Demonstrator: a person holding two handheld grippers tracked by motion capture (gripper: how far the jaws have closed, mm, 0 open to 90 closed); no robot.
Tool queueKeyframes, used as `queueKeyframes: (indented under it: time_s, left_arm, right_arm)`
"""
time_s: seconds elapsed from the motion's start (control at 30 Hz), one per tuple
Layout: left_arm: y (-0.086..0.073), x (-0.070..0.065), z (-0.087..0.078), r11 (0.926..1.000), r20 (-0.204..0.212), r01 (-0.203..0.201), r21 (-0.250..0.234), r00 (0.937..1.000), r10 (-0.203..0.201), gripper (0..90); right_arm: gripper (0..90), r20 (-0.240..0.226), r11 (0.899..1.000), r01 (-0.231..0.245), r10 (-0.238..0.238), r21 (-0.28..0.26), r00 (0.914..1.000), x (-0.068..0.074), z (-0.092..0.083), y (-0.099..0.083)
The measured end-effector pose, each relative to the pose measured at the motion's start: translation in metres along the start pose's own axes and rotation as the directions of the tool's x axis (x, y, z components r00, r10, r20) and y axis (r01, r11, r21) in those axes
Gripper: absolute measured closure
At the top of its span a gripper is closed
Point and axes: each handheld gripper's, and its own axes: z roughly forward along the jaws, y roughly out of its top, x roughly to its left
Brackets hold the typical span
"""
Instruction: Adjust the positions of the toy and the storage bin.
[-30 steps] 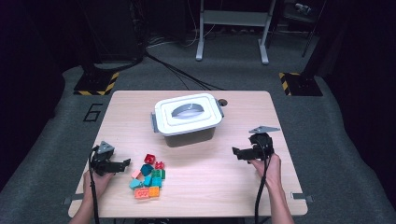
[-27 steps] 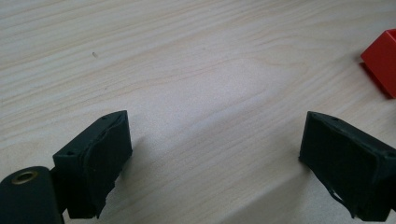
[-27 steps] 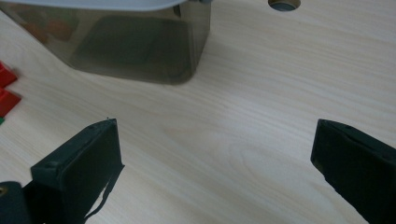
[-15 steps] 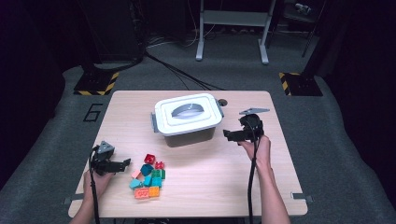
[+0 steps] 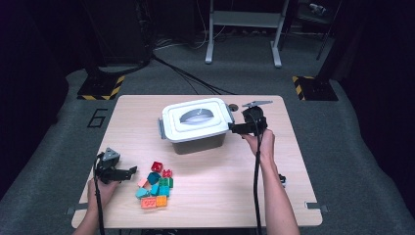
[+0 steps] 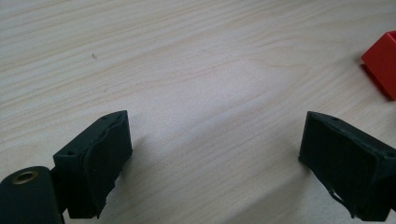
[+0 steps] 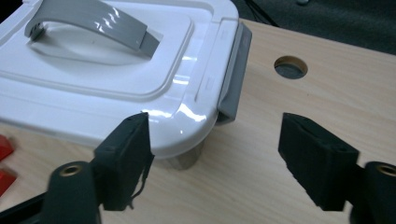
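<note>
Two hand-held grippers: both unclenched, nothing held.
Right hand-held gripper point(image 5: 234, 128): jaws just closing, beside box point(image 5: 195, 125) latch point(image 7: 232, 74).
Left hand-held gripper point(image 5: 131, 171): far from box.

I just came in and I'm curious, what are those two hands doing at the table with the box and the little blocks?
A person sits at a wooden table with a gripper in each hand. The right gripper is at the corner of a white box with its lid on, beside the grey side latch; its jaws have just been closing, nothing pinched yet. The left gripper rests open on the table next to a pile of colourful blocks, none picked up.
</note>
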Motion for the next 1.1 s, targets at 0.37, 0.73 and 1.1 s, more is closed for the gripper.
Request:
queueKeyframes:
  time_s: [0.37,0.73,1.1]
  left_arm:
    - [0.000,0.000,0.000,1.0000,0.000,0.000,0.000,1.0000,0.000,9.1]
    - [0.000,0.000,0.000,1.0000,0.000,0.000,0.000,1.0000,0.000,9.0]
    - [0.000,0.000,0.000,1.0000,-0.002,-0.002,0.000,1.0000,0.002,9.1]
  right_arm:
    - [58.0,0.040,0.997,-0.015,0.013,0.070,0.9991,0.014,0.028,0.021]
    - [66.2,0.091,0.995,-0.032,0.024,0.093,0.9956,0.024,0.025,0.018]
    - [65.8,0.101,0.994,-0.070,0.061,0.084,0.9930,0.033,0.013,0.007]
